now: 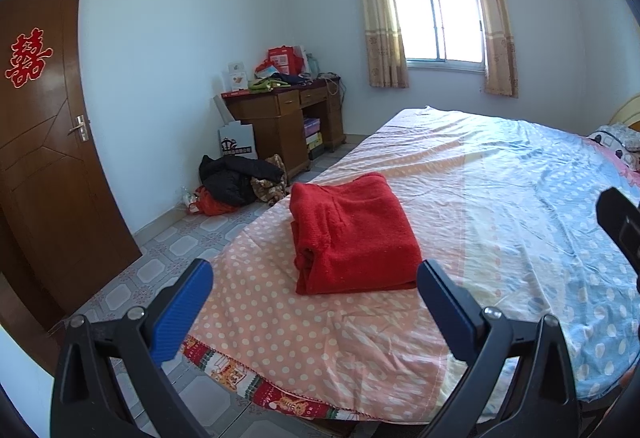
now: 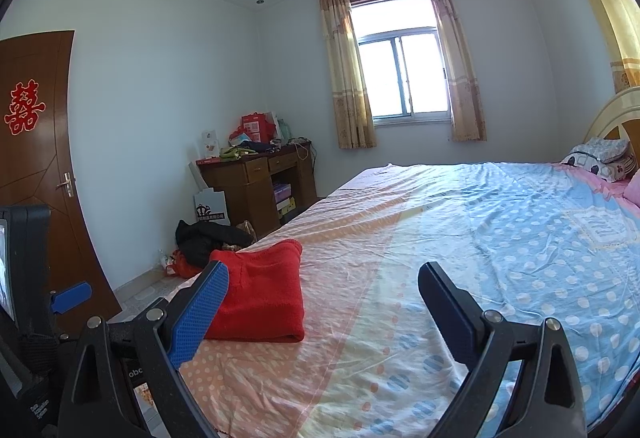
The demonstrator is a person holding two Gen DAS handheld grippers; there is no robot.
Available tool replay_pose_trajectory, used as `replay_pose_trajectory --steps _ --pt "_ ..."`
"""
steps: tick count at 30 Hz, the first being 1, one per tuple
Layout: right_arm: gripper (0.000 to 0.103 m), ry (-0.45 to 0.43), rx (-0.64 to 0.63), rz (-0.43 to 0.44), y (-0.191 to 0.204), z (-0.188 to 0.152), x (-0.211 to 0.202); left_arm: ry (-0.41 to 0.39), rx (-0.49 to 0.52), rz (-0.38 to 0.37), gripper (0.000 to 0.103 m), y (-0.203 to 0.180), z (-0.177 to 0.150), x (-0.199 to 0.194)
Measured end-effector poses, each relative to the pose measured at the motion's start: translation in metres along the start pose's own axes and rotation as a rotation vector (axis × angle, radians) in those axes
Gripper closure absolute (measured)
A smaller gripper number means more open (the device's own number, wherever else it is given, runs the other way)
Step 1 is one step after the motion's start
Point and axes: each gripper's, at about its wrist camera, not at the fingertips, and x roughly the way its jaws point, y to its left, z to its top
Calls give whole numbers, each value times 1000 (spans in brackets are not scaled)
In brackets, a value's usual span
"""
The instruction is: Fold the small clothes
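Lying folded at the sheet's near-left corner, toward 11 o'clock from the left gripper: a red garment, thick, soft and light by the look, likely sagging if lifted by one layer, so best pinched through the stacked edge at its 7 o'clock corner. Gaping wide and holding nothing: both left and right gripper. Showing the whole top fold: left view only. Showing pillows and headboard, garment half-hidden behind a finger: right view.

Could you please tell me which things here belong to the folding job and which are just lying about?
Job: red garment, folded on the bed; left gripper and right gripper, both open.

Lying about: black jacket on floor, cluttered desk, pillows.
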Motion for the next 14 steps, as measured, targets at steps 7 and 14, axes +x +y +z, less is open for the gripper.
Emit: replay_pose_trajectory --steps 7,14 --pt "7 -5 -13 -6 3 -1 0 -4 -22 6 0 5 0 4" --pt "7 5 7 -30 -5 1 0 8 -17 -28 0 2 -1 8"
